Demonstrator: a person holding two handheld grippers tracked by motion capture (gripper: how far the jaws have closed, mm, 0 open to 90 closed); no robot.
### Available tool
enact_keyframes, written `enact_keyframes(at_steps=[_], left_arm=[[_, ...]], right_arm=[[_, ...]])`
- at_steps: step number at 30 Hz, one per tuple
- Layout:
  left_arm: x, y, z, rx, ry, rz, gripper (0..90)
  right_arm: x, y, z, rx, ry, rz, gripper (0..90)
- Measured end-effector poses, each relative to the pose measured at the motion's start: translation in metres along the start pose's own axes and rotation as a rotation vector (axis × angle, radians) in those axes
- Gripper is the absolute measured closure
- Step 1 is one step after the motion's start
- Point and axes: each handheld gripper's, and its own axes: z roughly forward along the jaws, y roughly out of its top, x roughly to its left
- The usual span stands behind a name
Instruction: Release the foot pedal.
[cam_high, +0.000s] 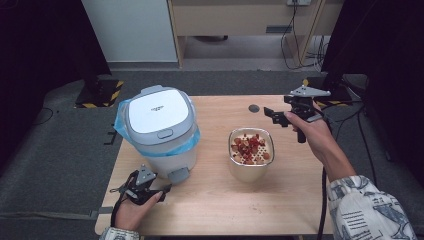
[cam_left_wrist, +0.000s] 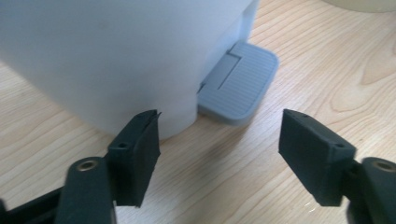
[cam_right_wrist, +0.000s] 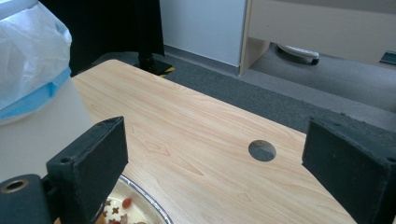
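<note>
I have my left gripper (cam_high: 162, 189) low near the front left corner of the table (cam_high: 280, 210), its jaws standing apart with nothing between them, aimed at the grey foot pedal (cam_left_wrist: 238, 84) at the base of the small white bin (cam_high: 159, 131). In the left gripper view the pedal lies just beyond my fingertips, not touched. The bin stands on the left half of the table, lid (cam_high: 159, 111) down flat, with a blue bag (cam_high: 121, 117) bunched out under its rim. My right gripper (cam_high: 272, 115) hangs above the far right part of the table, jaws spread and empty, just past the metal bowl (cam_high: 251, 159) of reddish scraps that sits near the middle. A round hole (cam_right_wrist: 262, 150) in the tabletop lies beyond it. As I judge it, the work is tipping those scraps into the bin, and little of it is done: the lid is shut, the bowl is full and unlifted. Left to do are pressing the pedal, gripping the bowl, and emptying it.
</note>
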Motion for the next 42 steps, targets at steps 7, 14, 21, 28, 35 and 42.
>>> enact_keyframes(at_steps=[7, 14, 21, 28, 35, 42], left_arm=[[0.007, -0.004, 0.0, 0.006, 0.035, -0.03, 17.9], [0.016, -0.009, -0.003, 0.007, 0.068, -0.074, 13.6], [0.023, -0.013, -0.003, 0.014, 0.098, -0.102, 12.2], [0.028, -0.015, -0.004, 0.01, 0.136, -0.11, 11.5], [0.033, -0.017, -0.003, 0.007, 0.156, -0.116, 10.6], [0.039, -0.02, -0.003, 0.012, 0.175, -0.124, 10.0]], right_arm=[[-0.006, -0.005, -0.005, 0.001, -0.015, 0.011, 7.1], [-0.013, -0.012, -0.012, 0.003, -0.039, 0.031, 6.9], [-0.022, -0.025, -0.022, 0.013, -0.089, 0.056, 6.8], [-0.03, -0.042, -0.035, 0.032, -0.129, 0.058, 6.8], [-0.034, -0.068, -0.045, 0.057, -0.154, 0.064, 6.7], [-0.034, -0.104, -0.046, 0.116, -0.161, 0.076, 6.9]])
